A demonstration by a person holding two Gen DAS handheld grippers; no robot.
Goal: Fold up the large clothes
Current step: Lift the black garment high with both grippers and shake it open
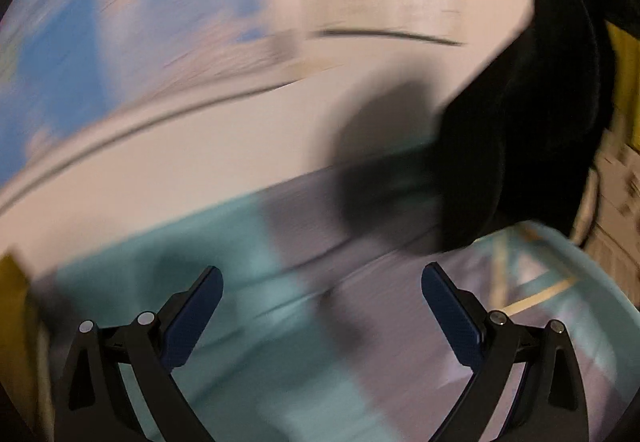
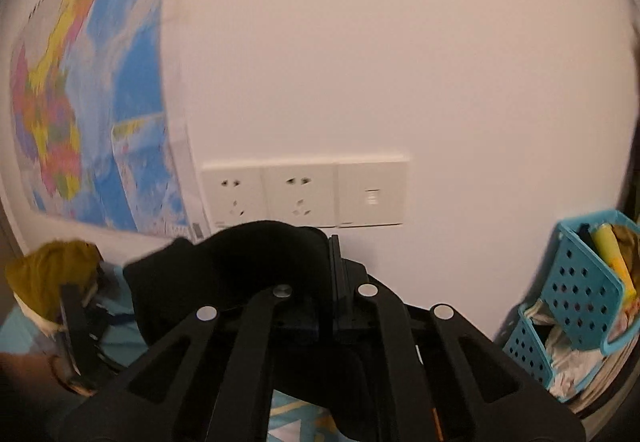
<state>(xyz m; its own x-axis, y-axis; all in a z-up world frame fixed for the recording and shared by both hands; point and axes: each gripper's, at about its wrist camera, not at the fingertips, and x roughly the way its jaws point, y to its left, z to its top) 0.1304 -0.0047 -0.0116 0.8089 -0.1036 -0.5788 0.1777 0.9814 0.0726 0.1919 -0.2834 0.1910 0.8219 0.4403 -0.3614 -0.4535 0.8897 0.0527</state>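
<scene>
A black garment [image 2: 240, 266] is bunched over my right gripper [image 2: 334, 246], whose jaws are pressed together on a fold of it and raised in front of the wall. In the blurred left wrist view the same black garment [image 1: 536, 110] hangs at the upper right, lifted off the bed with its lower end near the sheet. My left gripper [image 1: 322, 282] stands open over the bed with nothing between its blue pads [image 1: 200, 306]. It is low and to the left of the hanging cloth.
A teal and lavender patterned bedsheet [image 1: 224, 282] lies below. The white wall carries a socket panel [image 2: 304, 194] and a coloured map [image 2: 96, 94]. A blue perforated basket [image 2: 576, 282] sits at the right. An olive-yellow cloth [image 2: 48, 270] lies at the left.
</scene>
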